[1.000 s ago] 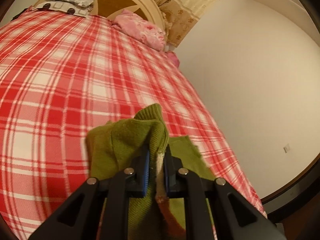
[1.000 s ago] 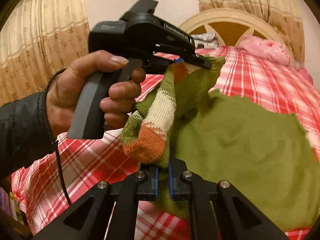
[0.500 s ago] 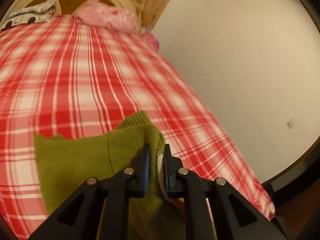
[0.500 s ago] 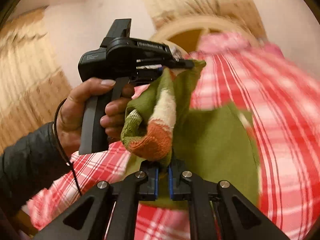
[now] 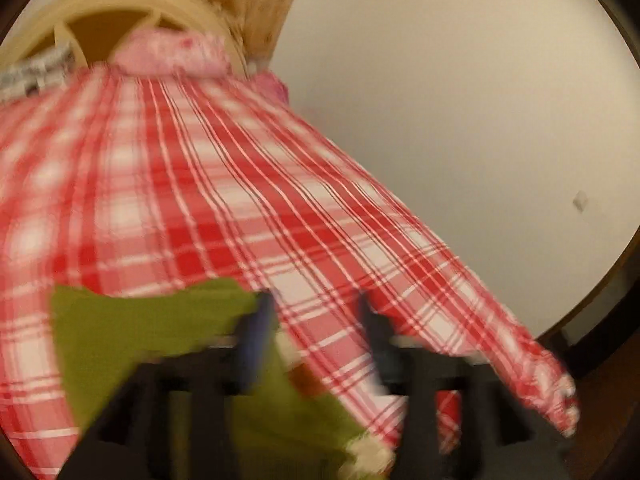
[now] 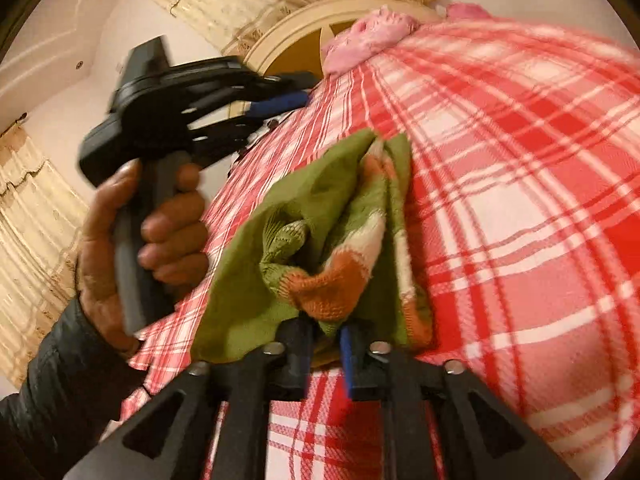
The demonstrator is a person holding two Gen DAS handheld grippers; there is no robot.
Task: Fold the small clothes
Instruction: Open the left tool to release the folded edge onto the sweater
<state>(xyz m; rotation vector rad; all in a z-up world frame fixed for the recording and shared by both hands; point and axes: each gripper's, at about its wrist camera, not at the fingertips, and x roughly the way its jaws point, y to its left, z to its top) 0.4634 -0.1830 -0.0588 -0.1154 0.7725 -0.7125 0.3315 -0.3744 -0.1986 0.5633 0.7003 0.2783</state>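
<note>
A small green knitted sweater (image 5: 140,332) with orange and white striped cuffs lies bunched on the red plaid bedspread (image 5: 200,200). My left gripper (image 5: 316,328) hovers just right of it, its jaws opening with nothing between them. The picture is blurred. In the right wrist view the sweater (image 6: 312,200) lies crumpled in folds, and an orange cuff droops over the tips of my right gripper (image 6: 324,344). Its jaws are opening and the pads stand apart from the knit. A hand (image 6: 160,232) holds the left gripper (image 6: 302,90) above the sweater's far left side.
A pink pillow (image 5: 172,56) leans on the cream headboard (image 5: 100,28) at the bed's far end. A plain wall (image 5: 460,120) runs along the bed's right edge. Patterned curtains (image 6: 36,220) hang on the left, behind a dark sleeve (image 6: 60,380).
Both grippers were shut on the lifted sweater; now both have opened and let go. The sweater has dropped onto the bedspread in a heap. Both hands swung sideways and rolled.
</note>
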